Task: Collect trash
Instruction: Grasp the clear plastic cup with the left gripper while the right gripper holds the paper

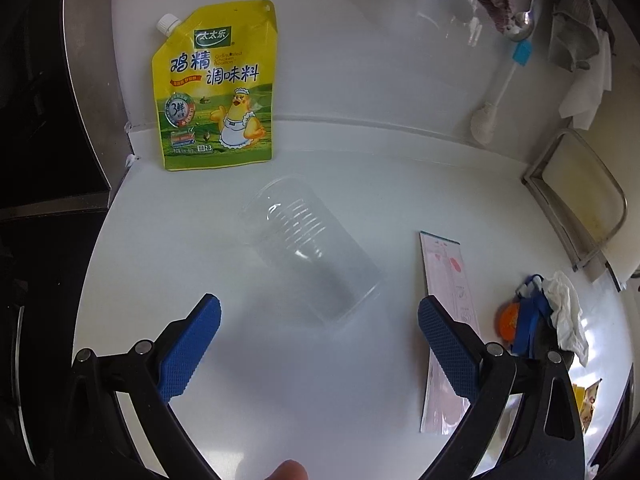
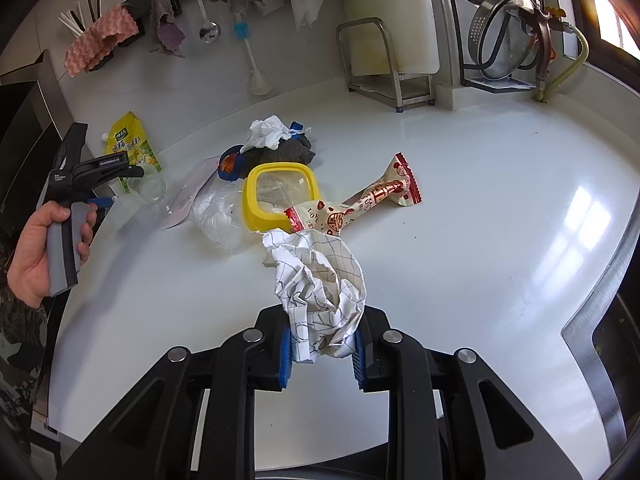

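Observation:
My left gripper [image 1: 320, 344] is open and empty, just short of a clear plastic cup [image 1: 312, 248] lying on its side on the white counter. A pink flat wrapper [image 1: 448, 320] lies to the right of it. My right gripper [image 2: 322, 350] is shut on a crumpled checked paper ball [image 2: 320, 288], held above the counter. Ahead of it stands a yellow-rimmed bag-lined bin [image 2: 276, 196] with a red and cream snack wrapper [image 2: 360, 204] lying across its near rim. A crumpled white tissue [image 2: 268, 132] lies on a dark sponge behind the bin. The left gripper also shows in the right wrist view [image 2: 108, 184].
A yellow seasoning pouch [image 1: 216, 88] leans on the back wall. A bottle brush [image 1: 492, 108], cloths and a spoon hang on the wall. A metal rack with a cutting board [image 2: 384, 52] and a pot rack [image 2: 504, 40] stand at the back right. A sink edge [image 2: 600, 320] lies right.

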